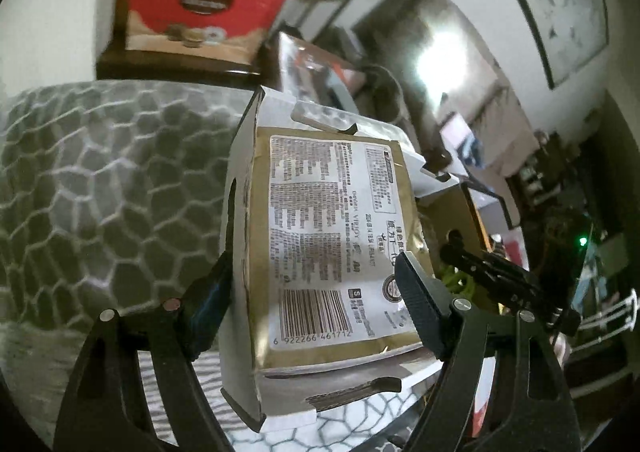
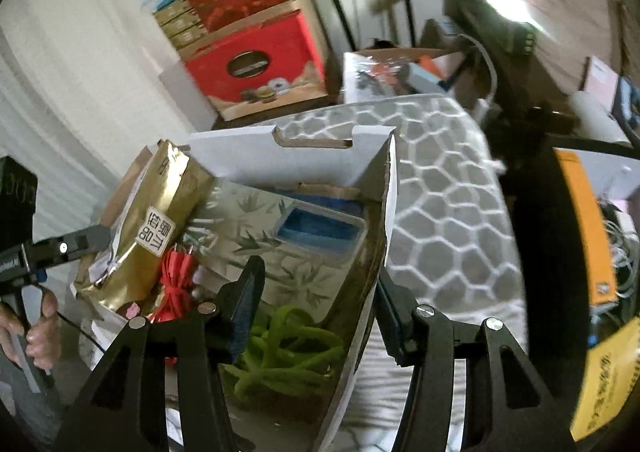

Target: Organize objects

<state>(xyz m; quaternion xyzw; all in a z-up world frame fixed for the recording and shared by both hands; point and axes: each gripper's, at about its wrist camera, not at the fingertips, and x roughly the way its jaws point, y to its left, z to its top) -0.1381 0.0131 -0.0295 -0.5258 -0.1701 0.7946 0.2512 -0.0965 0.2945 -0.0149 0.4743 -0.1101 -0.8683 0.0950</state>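
Observation:
A white cardboard box point(image 1: 244, 292) point(image 2: 296, 152) stands on a grey honeycomb-patterned cover. A gold foil packet point(image 1: 332, 228) with a white barcode label leans at the box's left wall; it also shows in the right wrist view point(image 2: 156, 228). My left gripper point(image 1: 316, 296) is closed around the packet together with the box's left wall. My right gripper point(image 2: 320, 304) straddles the box's right wall point(image 2: 372, 252), one finger inside, one outside. Inside lie a bamboo-print pack point(image 2: 280, 248), a red cord point(image 2: 176, 284) and green cord point(image 2: 288, 348).
Red gift cartons point(image 2: 256, 64) point(image 1: 200, 0) are stacked on a dark stand behind the cover point(image 2: 440, 212) point(image 1: 100, 188). A clear plastic package point(image 2: 384, 76) lies beyond. An orange box point(image 2: 588, 228) and cables sit at the right. A framed picture point(image 1: 560, 0) hangs on the wall.

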